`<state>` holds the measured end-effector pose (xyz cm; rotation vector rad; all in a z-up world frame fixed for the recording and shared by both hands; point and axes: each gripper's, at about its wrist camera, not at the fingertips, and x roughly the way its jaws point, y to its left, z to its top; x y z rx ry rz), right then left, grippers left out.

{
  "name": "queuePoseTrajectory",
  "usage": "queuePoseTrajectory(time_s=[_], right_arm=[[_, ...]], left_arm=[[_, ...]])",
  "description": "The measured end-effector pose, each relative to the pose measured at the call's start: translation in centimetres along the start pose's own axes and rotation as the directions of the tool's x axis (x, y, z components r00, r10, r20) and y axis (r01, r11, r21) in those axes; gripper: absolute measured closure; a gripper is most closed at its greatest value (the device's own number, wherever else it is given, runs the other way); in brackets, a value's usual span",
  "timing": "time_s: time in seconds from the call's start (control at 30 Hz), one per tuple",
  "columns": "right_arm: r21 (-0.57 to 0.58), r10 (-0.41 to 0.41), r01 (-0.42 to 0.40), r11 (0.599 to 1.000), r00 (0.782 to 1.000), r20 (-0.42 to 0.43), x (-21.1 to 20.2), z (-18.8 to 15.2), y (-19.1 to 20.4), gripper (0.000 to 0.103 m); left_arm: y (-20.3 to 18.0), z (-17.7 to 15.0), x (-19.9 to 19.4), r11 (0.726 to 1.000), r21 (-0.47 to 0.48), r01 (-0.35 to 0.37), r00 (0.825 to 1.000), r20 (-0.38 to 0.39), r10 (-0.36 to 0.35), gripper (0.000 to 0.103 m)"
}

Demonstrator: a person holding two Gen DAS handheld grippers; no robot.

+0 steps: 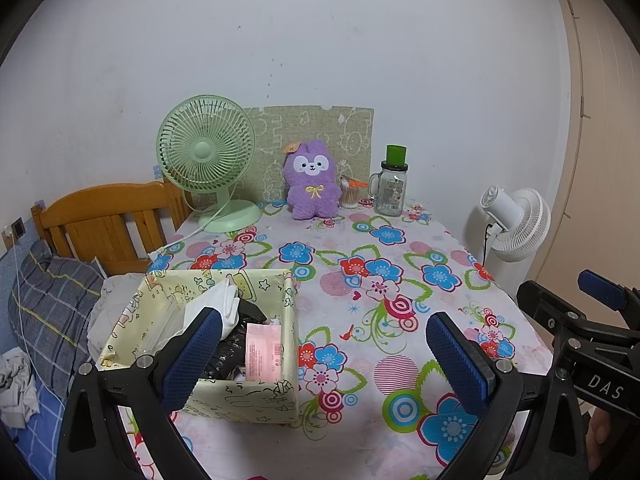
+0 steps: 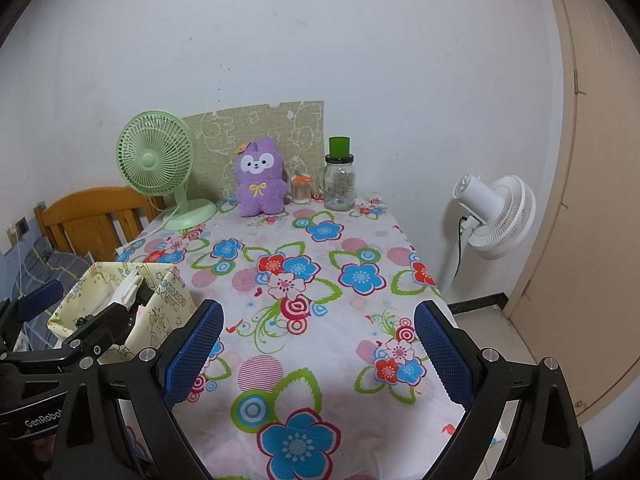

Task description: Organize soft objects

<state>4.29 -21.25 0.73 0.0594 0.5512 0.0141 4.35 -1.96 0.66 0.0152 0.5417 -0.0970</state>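
A purple plush toy [image 1: 310, 184] sits upright at the far end of the flowered table [image 1: 400, 320], against a green patterned board; it also shows in the right wrist view [image 2: 260, 180]. A pale yellow cartoon-print box [image 1: 256, 400] stands at the table's near left, holding a white cloth [image 1: 228, 300], a black bag and a pink packet [image 1: 262, 352]. My left gripper [image 1: 324, 354] is open and empty, its left finger in front of the box. My right gripper [image 2: 318, 346] is open and empty above the table's near part, right of the box [image 2: 160, 304].
A green desk fan [image 1: 206, 152] stands at the far left of the table. A glass jar with a green lid [image 1: 392, 186] and a small cotton-swab pot [image 1: 350, 194] stand right of the plush. A white standing fan [image 2: 496, 216] is off the table's right. A bed with wooden headboard [image 1: 104, 220] lies left.
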Motion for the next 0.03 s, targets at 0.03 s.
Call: queuePoseTrajectory(time_s=[0.03], right_arm=[[0.0, 0.0, 0.0, 1.0, 1.0, -0.001, 0.03, 0.07, 0.01, 0.005]], left_arm=[[0.02, 0.04, 0.0, 1.0, 0.0, 0.0, 1.0, -0.001, 0.0, 0.0]])
